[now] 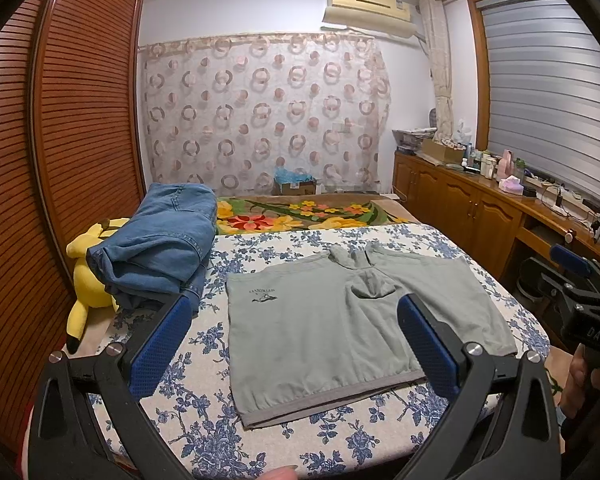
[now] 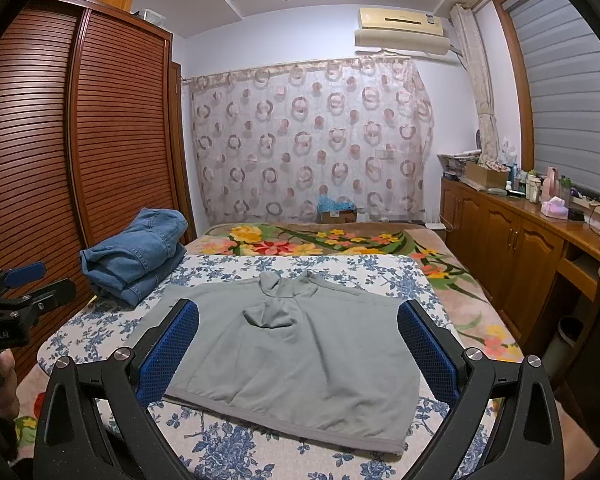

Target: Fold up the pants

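Observation:
Grey-green pants [image 1: 320, 352] [image 2: 300, 368] lie spread flat on the blue-flowered sheet [image 1: 204, 420] [image 2: 228, 444], waistband toward me and both short legs pointing to the far side. A small logo shows on the left leg. My left gripper [image 1: 294, 308] hovers open above the waistband's left half, nothing between its blue pads [image 1: 160, 344]. My right gripper [image 2: 298, 312] hangs open over the right half, its blue pads [image 2: 428, 348] apart and holding nothing. Each gripper shows at the edge of the other's view, the right gripper [image 1: 576, 280] and the left gripper [image 2: 20, 280].
Folded blue jeans [image 1: 160, 248] [image 2: 136, 256] are stacked at the sheet's far left, beside a yellow plush toy [image 1: 88, 276]. A slatted wooden wardrobe [image 1: 80, 120] stands on the left, a cluttered wooden cabinet [image 1: 460, 200] on the right. A flowered blanket [image 2: 300, 240] covers the far bed.

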A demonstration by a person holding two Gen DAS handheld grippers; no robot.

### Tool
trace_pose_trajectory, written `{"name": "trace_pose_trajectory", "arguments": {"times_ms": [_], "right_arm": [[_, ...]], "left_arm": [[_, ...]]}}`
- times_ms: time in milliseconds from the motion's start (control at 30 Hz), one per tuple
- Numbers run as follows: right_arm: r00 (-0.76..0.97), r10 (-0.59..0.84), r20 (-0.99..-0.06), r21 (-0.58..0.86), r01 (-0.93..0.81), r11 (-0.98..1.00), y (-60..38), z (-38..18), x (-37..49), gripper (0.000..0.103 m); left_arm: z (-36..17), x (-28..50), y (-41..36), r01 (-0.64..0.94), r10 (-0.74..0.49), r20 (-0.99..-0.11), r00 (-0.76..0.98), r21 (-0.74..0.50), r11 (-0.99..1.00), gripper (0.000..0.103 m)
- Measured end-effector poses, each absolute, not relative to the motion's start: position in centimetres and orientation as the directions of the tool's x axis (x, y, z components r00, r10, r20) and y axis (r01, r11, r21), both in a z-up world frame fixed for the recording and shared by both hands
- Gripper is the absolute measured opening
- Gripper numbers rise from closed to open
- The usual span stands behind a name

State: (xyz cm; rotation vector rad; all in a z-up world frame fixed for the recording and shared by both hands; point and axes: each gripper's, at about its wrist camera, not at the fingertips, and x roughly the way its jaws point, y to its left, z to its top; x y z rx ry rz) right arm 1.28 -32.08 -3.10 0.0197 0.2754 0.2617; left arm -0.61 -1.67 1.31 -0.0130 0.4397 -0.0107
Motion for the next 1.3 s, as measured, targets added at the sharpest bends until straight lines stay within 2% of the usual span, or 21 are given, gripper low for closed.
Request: {"name": "trace_pose_trajectory", "arguments": {"times_ms": [300, 733, 1033, 1133, 1300], "right_arm": [[0.921, 0.276, -0.273, 0.070, -0.267, 0.961, -32.5, -3.2, 1.7, 0.100], [0.912, 0.264, -0.313, 0.028, -0.269, 0.963, -33.2, -4.5, 4.4, 0.100], [0.888, 0.276, -0.369, -0.017, -0.303, 0.953, -33.3, -4.8, 6.2, 0.100], [0.867, 0.291, -0.405, -0.017, -0.325, 0.946, -33.7, -5.2, 7.6, 0.094], [0.854, 0.287, -0.435, -0.015, -0.326, 0.945, -34.7, -4.9, 9.6, 0.092]], "left_arm": [[2.3, 0.1, -2.7, 0.039, -0.040, -0.440, 0.897, -0.012, 0.999, 0.103], [-0.4, 4.1, -3.8, 0.134, -0.120, -0.506, 0.854, -0.009, 0.991, 0.103], [-3.6, 7.2, -4.7, 0.194, -0.160, -0.591, 0.791, -0.005, 0.981, 0.103], [-4.9, 8.4, -5.1, 0.207, -0.158, -0.623, 0.766, 0.007, 0.978, 0.103], [-6.9, 10.5, -5.1, 0.219, -0.152, -0.676, 0.721, 0.015, 0.976, 0.103]]}}
